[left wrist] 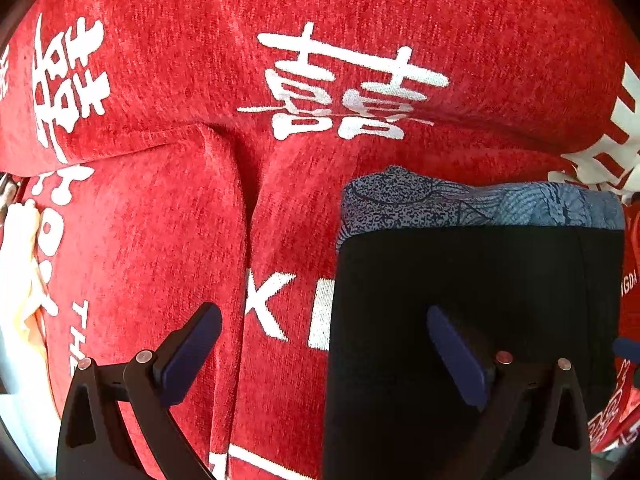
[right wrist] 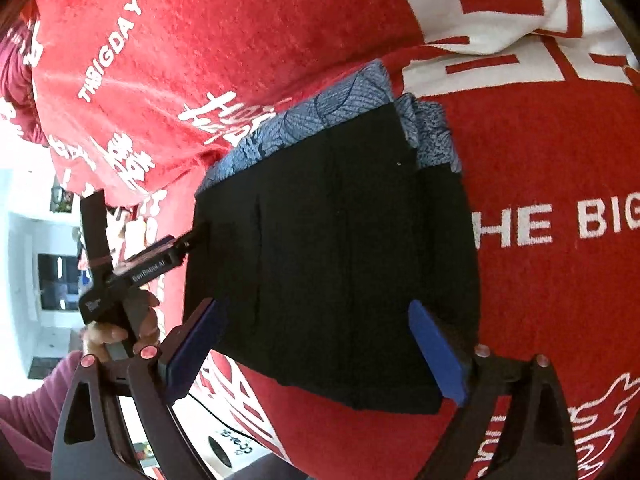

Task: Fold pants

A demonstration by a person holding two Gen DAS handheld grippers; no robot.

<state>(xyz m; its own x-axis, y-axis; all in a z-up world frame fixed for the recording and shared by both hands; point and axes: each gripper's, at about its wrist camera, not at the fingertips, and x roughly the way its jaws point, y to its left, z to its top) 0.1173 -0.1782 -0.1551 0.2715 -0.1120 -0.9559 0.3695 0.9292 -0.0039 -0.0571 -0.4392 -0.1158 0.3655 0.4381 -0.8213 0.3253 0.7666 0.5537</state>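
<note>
Black pants (right wrist: pixel 332 248) – folded, blue patterned lining showing | both jaws apart – empty

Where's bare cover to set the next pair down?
Free: red cover left of the folded pants, up to its crease; also right of the pants, around the "THE BIG" print. Crowded: the pants' left edge, by the left tongs.

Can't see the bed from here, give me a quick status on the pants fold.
Left gripper open, right gripper open, both empty. Pants folded flat on red blanket, patterned layer showing. Nothing in the way.
</note>
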